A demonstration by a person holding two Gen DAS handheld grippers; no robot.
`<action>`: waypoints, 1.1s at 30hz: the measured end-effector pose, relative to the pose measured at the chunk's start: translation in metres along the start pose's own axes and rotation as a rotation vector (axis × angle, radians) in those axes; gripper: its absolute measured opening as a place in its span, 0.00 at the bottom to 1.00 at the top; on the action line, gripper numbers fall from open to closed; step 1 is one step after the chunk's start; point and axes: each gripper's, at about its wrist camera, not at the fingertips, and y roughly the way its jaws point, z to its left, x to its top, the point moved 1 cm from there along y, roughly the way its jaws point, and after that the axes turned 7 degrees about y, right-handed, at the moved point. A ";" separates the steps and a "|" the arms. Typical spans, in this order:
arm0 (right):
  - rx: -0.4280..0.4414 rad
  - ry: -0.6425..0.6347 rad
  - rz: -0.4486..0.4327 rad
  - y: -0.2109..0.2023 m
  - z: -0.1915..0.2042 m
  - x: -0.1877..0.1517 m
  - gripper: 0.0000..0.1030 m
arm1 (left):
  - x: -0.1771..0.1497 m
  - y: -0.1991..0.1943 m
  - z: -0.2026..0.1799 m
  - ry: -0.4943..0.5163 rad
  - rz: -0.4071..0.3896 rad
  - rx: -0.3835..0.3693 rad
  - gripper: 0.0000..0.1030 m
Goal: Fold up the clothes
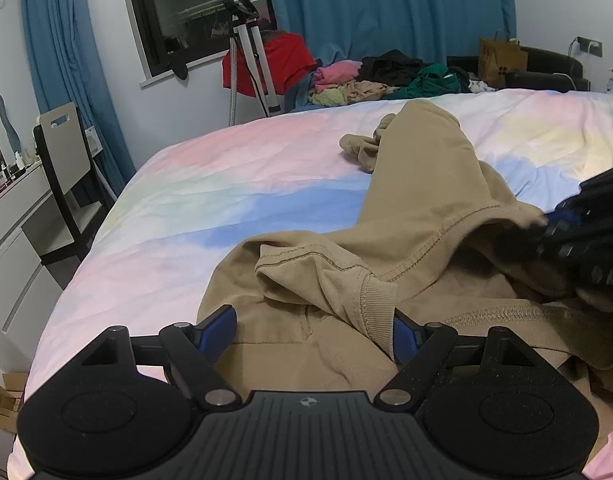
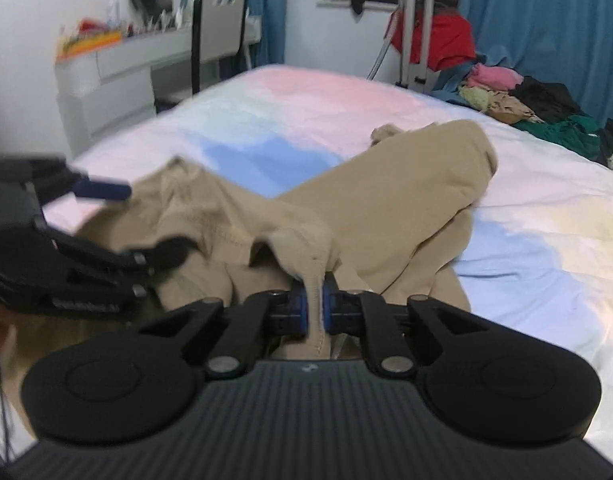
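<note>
at the far left a white dresser (image 1: 14, 216) stands against the wall, with a black-framed chair with a pale backrest (image 1: 62, 152) just beside it. blue curtains (image 1: 58, 60) hang on either side of a dark window (image 1: 198, 12), and a white tripod stand (image 1: 250, 60) rises in front of a red cloth (image 1: 282, 60). the bed with a pastel pink, blue and yellow sheet (image 1: 186, 184) fills the middle. the left gripper (image 1: 312, 334) hangs low over the near edge, its blue-padded fingers spread wide, nothing between them. the crumpled tan sweatshirt (image 1: 418, 184) lies on the sheet, running from the grippers toward the bed's middle, a ribbed cuff draped near the left gripper's right finger. the right gripper (image 2: 314, 304) is clamped narrow on a pinched fold of the tan sweatshirt (image 2: 386, 208), lifting that fold off the sheet. beyond the bed's far right edge sits a heap of pink, black, yellow and green clothes (image 1: 390, 76), with a brown paper bag (image 1: 500, 60) near it.
</note>
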 end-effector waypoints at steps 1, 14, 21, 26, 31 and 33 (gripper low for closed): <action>0.014 0.023 -0.032 -0.007 -0.001 0.002 0.10 | 0.001 -0.002 0.000 -0.001 -0.015 -0.004 0.78; 0.117 0.157 -0.317 -0.078 -0.014 0.009 0.09 | 0.010 -0.029 -0.017 0.069 -0.241 0.189 0.80; 0.172 0.221 -0.354 -0.087 -0.023 0.009 0.10 | 0.013 -0.033 -0.029 0.117 -0.323 0.395 0.80; 0.123 0.264 -0.279 -0.077 -0.033 0.004 0.12 | 0.020 -0.068 -0.007 -0.061 -0.478 0.404 0.91; 0.004 0.272 -0.165 -0.070 -0.033 -0.007 0.52 | 0.024 -0.095 0.001 -0.127 -0.561 0.293 0.93; -0.062 0.262 -0.125 -0.070 -0.030 -0.012 0.66 | 0.023 -0.096 -0.002 -0.120 -0.568 0.280 0.92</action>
